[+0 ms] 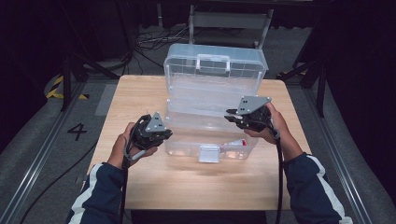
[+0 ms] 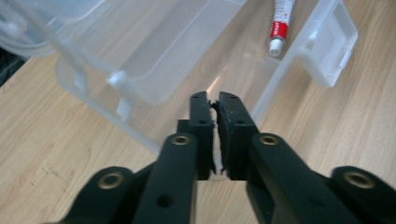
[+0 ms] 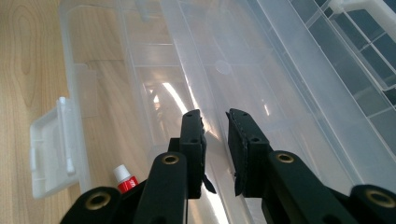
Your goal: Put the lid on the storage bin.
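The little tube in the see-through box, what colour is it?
The tube is white with a red band, clearest in the left gripper view.

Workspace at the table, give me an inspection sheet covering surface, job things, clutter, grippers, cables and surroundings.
Surface: wooden table, light grain.
Job's things: clear plastic box open, lid tipped back, front latch hanging; red-and-white tube lying inside on the box floor.
Clutter: nothing seen.
Grippers: left gripper shut, nothing between its jaws, beside the box's left end; right gripper over the box interior, narrow gap between its jaws, nothing gripped.
Cables: one trails from each gripper; more on the floor.
Surroundings: dark frame, grey floor, number four marked.
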Motion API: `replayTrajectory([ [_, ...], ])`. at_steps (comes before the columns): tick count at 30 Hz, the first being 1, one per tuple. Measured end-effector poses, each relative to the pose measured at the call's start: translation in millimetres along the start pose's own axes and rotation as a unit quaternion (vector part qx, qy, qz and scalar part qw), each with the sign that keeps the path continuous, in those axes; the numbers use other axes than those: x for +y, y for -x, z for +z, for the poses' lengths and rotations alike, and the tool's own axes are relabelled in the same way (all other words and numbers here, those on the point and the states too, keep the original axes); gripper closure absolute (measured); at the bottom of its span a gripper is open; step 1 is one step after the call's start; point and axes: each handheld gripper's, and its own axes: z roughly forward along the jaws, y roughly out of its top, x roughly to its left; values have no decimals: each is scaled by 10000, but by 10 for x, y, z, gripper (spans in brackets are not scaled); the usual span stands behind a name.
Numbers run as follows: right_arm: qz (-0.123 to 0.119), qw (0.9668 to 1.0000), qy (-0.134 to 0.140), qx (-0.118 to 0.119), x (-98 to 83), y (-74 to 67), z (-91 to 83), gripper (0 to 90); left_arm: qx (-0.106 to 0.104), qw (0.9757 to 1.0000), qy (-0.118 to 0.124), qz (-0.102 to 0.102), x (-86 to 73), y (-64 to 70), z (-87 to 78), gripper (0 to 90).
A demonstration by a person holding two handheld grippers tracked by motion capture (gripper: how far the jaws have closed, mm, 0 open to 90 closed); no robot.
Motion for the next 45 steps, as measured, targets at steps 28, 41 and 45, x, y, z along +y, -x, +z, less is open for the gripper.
replayTrajectory([
  [28,77,9999,119,-71,-30,-37,7,751,484,9833,1415,-1035,436,-845,-14,900],
  [41,-51,9999,39,-160,-37,-89,-3,736,448,9807,1566,-1083,661,-931,2,900],
  [45,-51,9998,-31,-171,-45,-96,-12,707,550,9814,1509,-1047,674,-931,-15,900],
])
